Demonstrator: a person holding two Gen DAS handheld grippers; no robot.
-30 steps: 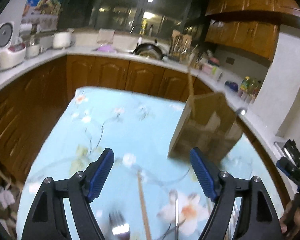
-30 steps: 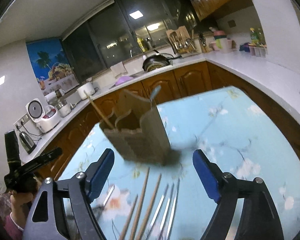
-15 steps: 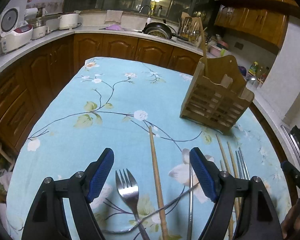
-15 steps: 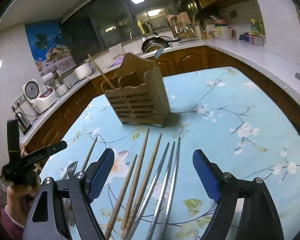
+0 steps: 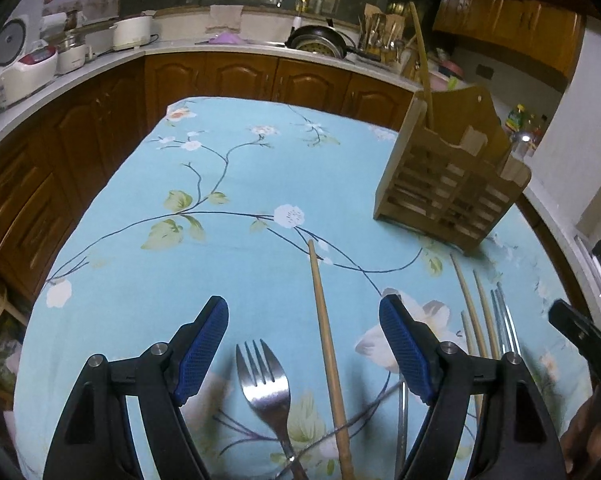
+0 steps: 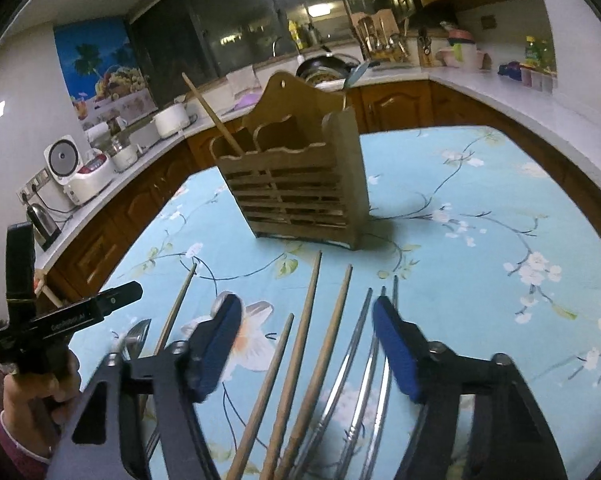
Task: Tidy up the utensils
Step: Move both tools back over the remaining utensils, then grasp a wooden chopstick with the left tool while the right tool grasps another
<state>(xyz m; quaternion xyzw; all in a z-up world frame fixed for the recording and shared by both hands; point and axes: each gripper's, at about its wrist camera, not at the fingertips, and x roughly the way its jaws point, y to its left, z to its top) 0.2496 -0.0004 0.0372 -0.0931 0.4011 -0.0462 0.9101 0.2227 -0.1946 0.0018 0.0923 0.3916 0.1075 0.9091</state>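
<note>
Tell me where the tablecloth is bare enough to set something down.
Free: the blue floral tablecloth left of the slatted wooden utensil holder, and right of it. Crowded: the near edge, with steel fork, wooden chopsticks and metal chopsticks.

Rice cooker (image 5: 18, 62), kettle (image 6: 42, 222), wok (image 5: 318, 40)

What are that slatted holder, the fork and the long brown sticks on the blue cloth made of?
The holder looks like pale unpainted wood or bamboo: matte, tan slats. The fork looks like polished steel, since it mirrors the light. The brown sticks seem to be wood or bamboo chopsticks, dull and tan.
</note>
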